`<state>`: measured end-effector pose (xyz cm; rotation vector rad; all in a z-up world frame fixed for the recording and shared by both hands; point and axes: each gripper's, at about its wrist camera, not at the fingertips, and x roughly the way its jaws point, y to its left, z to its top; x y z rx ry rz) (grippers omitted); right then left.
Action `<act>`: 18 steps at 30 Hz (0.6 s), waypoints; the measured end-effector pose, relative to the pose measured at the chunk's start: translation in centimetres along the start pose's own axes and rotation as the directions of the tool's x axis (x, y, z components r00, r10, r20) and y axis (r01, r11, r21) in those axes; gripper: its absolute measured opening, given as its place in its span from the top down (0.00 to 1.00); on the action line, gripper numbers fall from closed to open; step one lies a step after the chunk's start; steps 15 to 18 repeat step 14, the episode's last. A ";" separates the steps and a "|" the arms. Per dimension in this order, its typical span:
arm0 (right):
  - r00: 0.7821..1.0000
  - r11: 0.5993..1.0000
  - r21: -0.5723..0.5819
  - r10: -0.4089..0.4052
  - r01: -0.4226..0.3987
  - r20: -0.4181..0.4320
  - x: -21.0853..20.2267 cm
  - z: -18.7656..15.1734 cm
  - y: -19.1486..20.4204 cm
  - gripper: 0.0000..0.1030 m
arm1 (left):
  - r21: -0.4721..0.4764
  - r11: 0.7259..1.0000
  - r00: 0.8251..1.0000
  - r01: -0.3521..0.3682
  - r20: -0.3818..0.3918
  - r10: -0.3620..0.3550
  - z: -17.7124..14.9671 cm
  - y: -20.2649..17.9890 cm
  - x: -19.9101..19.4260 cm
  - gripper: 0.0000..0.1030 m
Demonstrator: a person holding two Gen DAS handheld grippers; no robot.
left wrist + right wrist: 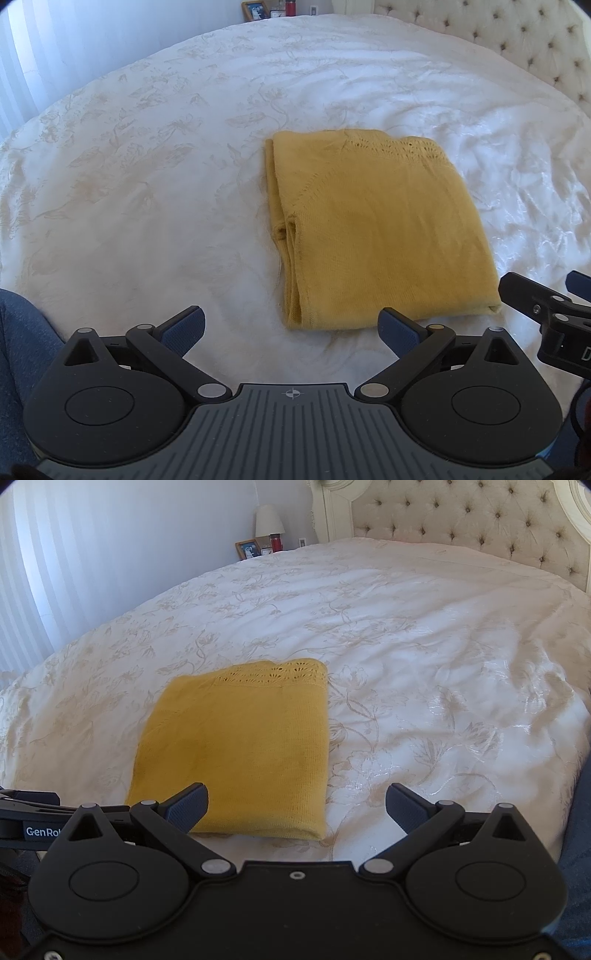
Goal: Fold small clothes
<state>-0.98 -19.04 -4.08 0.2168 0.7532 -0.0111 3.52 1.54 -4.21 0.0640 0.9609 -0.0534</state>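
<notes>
A yellow knit garment (373, 236) lies folded into a neat rectangle on the white bedspread (147, 184); it also shows in the right wrist view (240, 753). My left gripper (291, 328) is open and empty, just in front of the garment's near edge. My right gripper (297, 805) is open and empty, over the garment's near right corner. The right gripper's fingers (524, 291) show at the right edge of the left wrist view, beside the garment's corner.
A tufted cream headboard (480, 520) stands at the far right. A nightstand with a lamp (269, 520), photo frame (247, 549) and red bottle (276, 542) is beyond the bed. A curtain (55, 561) hangs at left.
</notes>
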 end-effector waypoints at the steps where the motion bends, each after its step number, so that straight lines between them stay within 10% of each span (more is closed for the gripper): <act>1: 1.000 1.000 0.000 0.000 0.000 0.000 0.0 0.0 0.0 0.01 | 0.000 1.000 1.000 -0.001 -0.001 0.001 0.0 0.0 0.0 0.02; 18: 1.000 1.000 -0.002 0.001 -0.001 -0.003 0.2 0.0 0.0 0.01 | 0.002 1.000 1.000 -0.001 -0.013 0.001 0.0 -0.2 0.2 0.02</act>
